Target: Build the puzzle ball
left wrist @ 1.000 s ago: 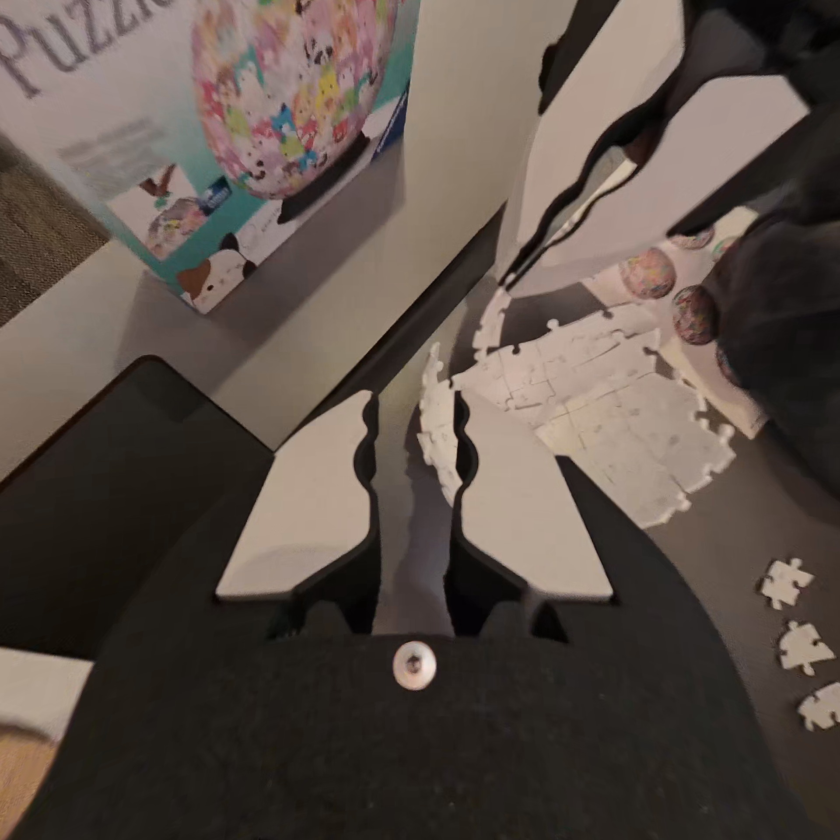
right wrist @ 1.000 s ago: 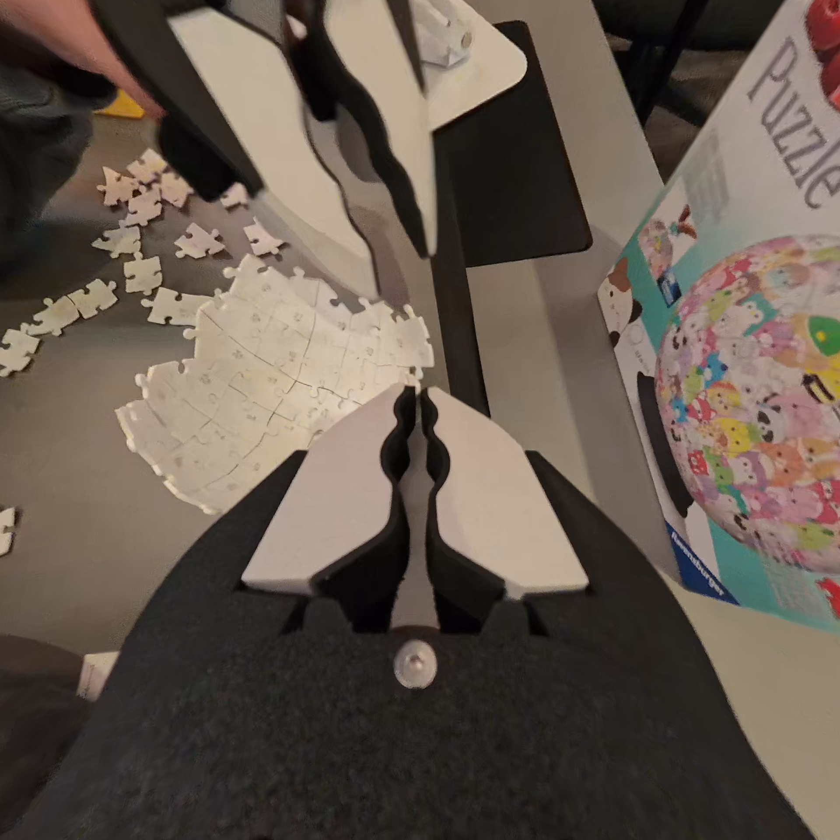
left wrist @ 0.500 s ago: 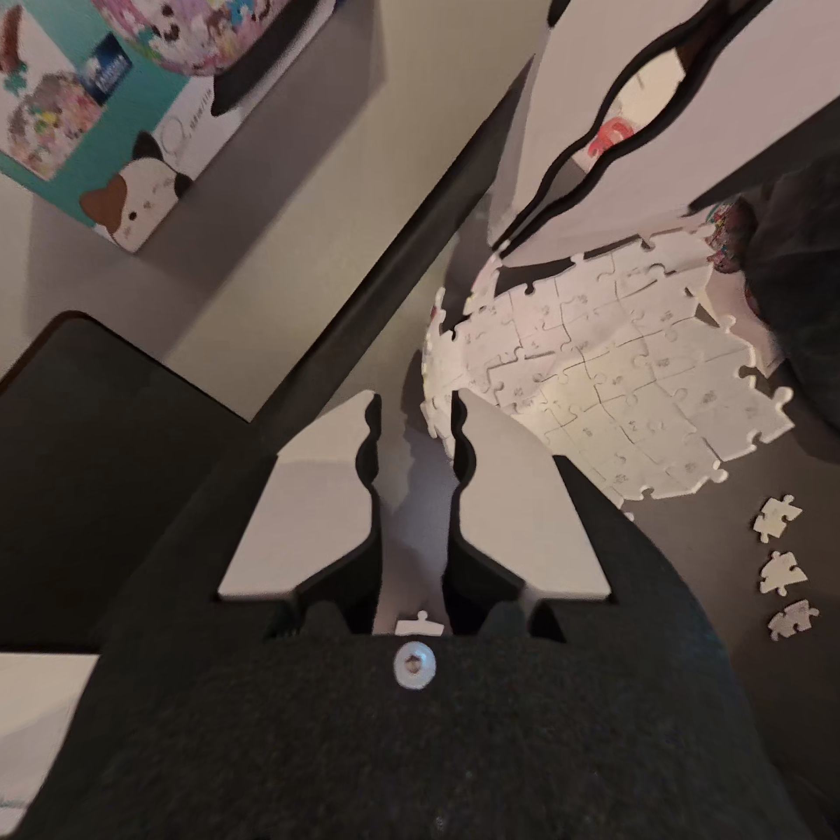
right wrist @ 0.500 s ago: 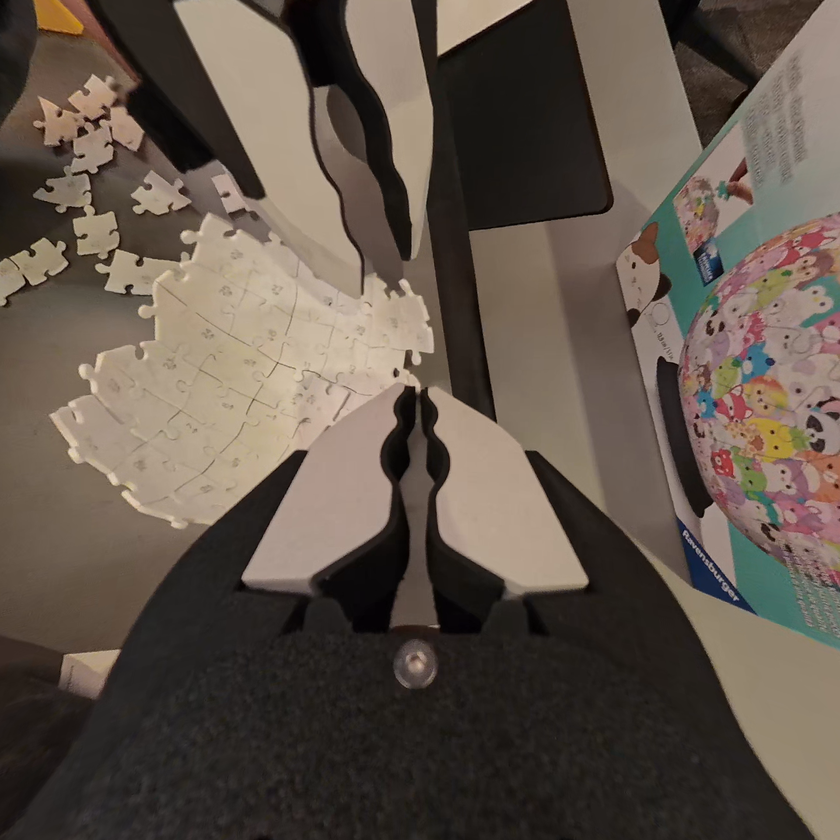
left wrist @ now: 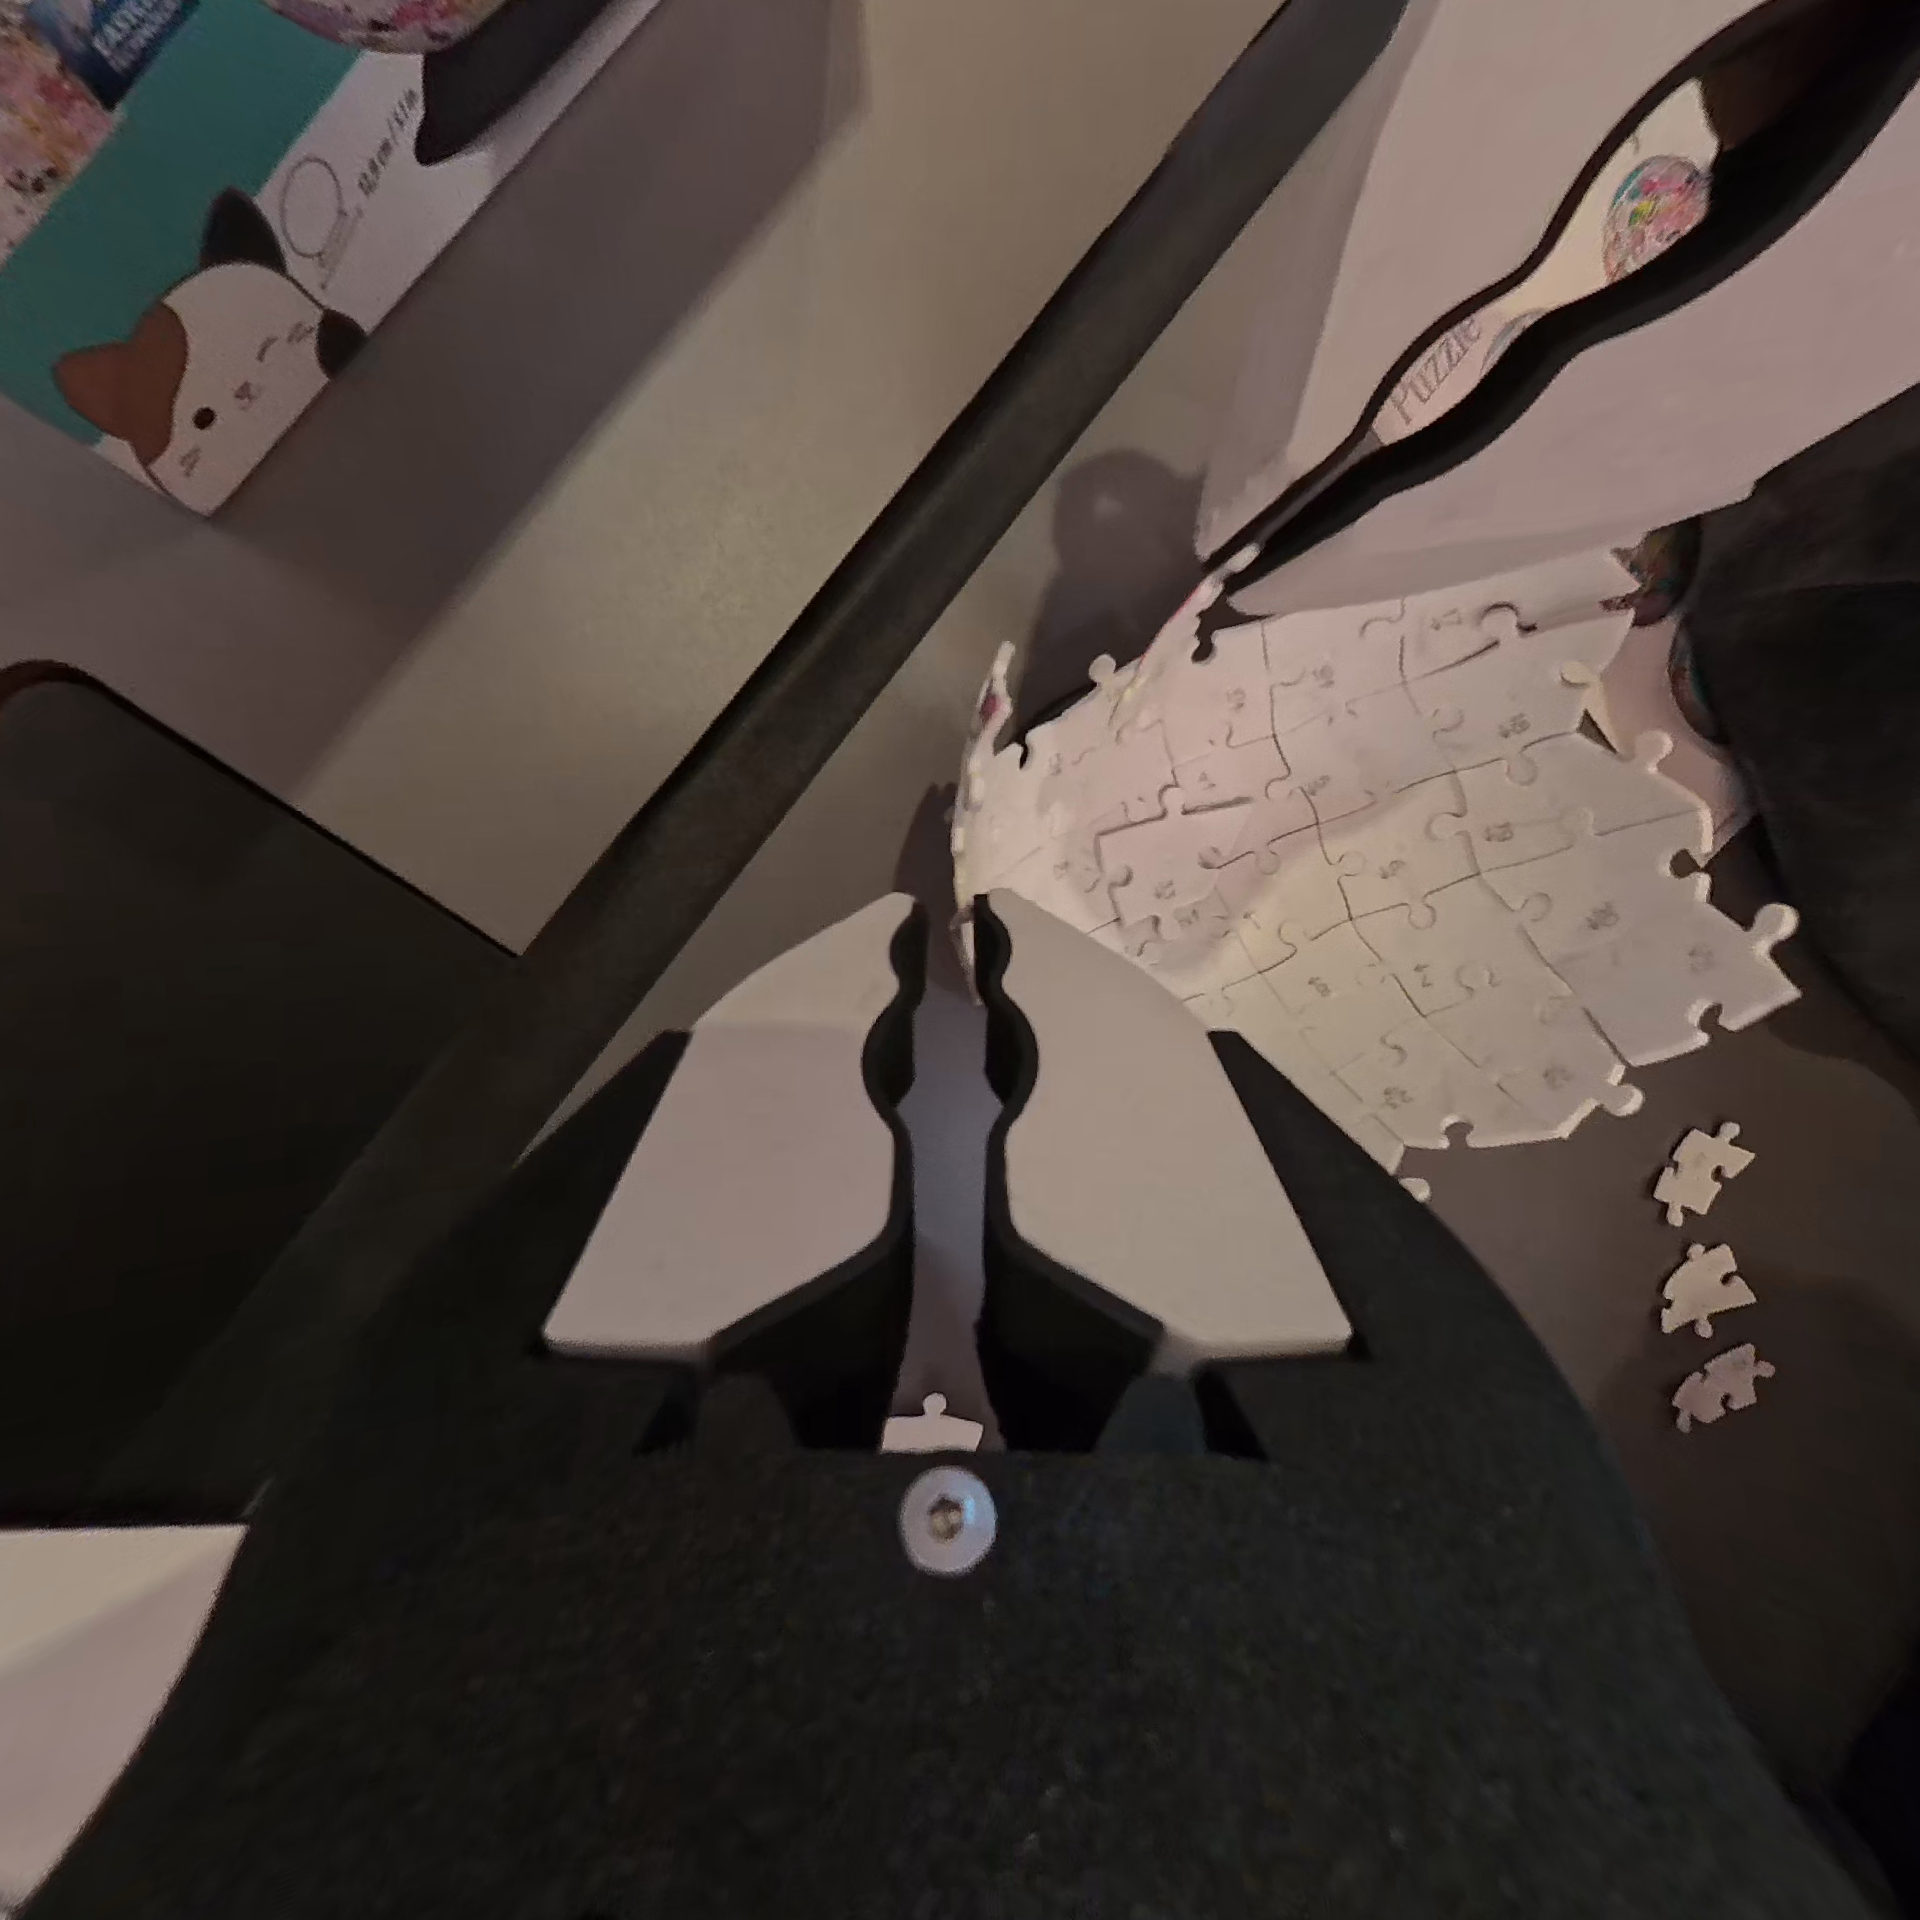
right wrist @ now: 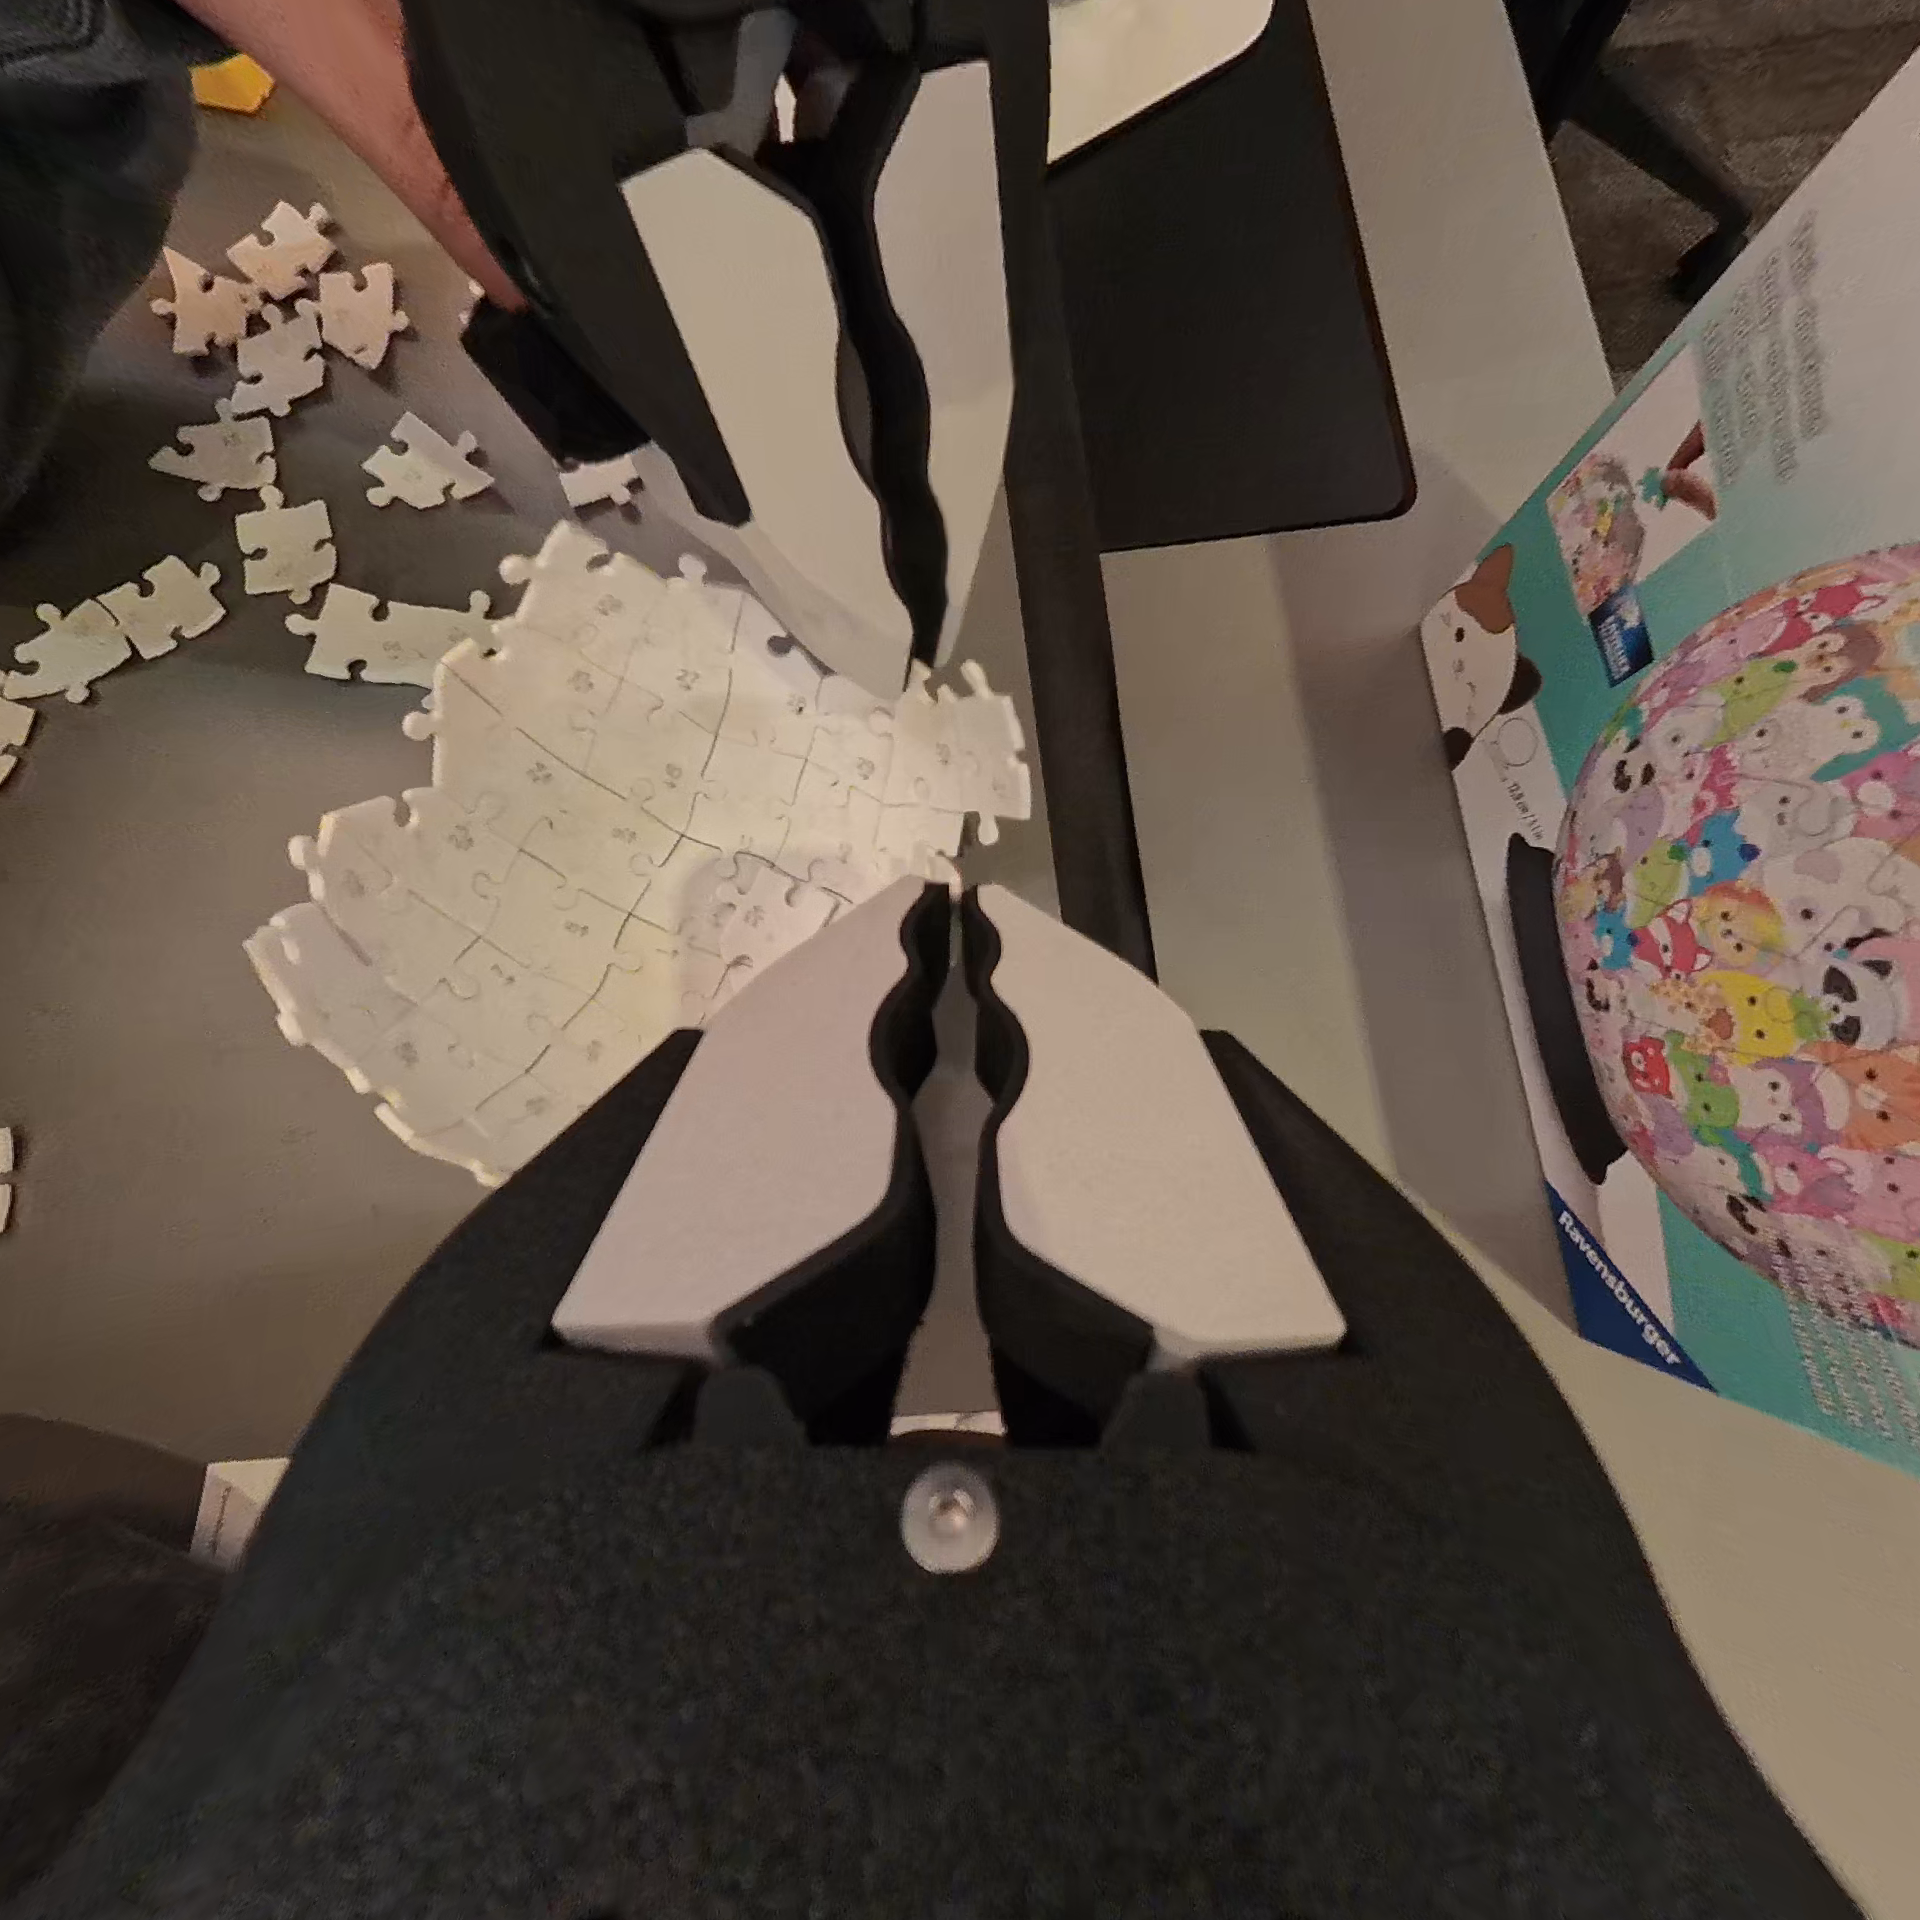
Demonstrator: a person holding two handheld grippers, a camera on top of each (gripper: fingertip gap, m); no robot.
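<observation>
Both the left claw [left wrist: 943, 914] and the right claw [right wrist: 954, 899] pinch the rim of the curved white puzzle shell [right wrist: 582, 862] on the desk [right wrist: 135, 935].

In your right wrist view, the curved puzzle shell [right wrist: 582, 883] lies left of centre, loose pieces [right wrist: 260, 436] scattered at upper left, the puzzle box [right wrist: 1714, 883] at right. Your left gripper [right wrist: 928, 665] meets the shell's upper edge, your right gripper [right wrist: 956, 896] its lower right.
</observation>
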